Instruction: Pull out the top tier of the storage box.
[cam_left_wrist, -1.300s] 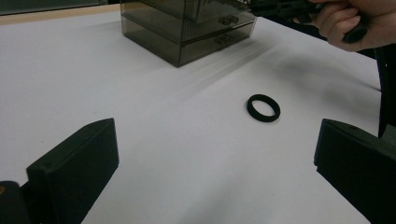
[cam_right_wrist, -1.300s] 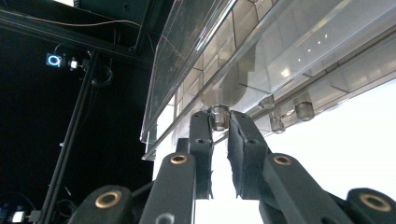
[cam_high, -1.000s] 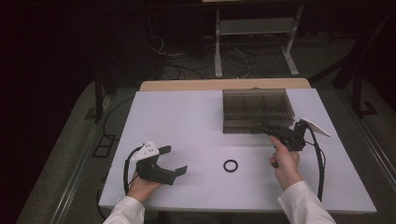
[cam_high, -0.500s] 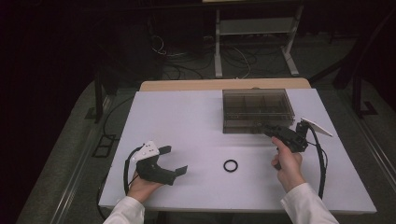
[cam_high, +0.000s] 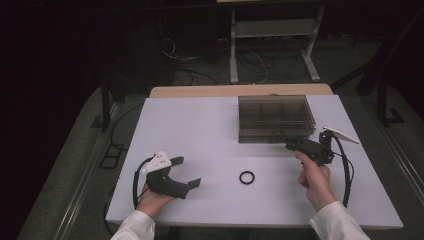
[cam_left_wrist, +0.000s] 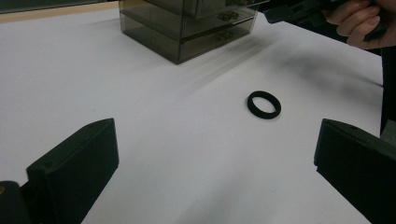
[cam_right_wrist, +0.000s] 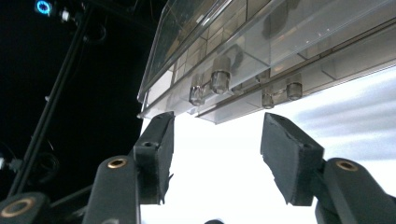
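Box (cam_high: 276, 118) latch edge: directly ahead of right gripper (cam_high: 291, 145), long side crosswise. Jaws just opened, apart, nothing between. Left gripper (cam_high: 186, 171) farther off, agape, empty.

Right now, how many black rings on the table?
1. The black ring lies flat on the white table, in front of the clear compartment box, between the two grippers. More could sit inside the box; its contents are unclear.
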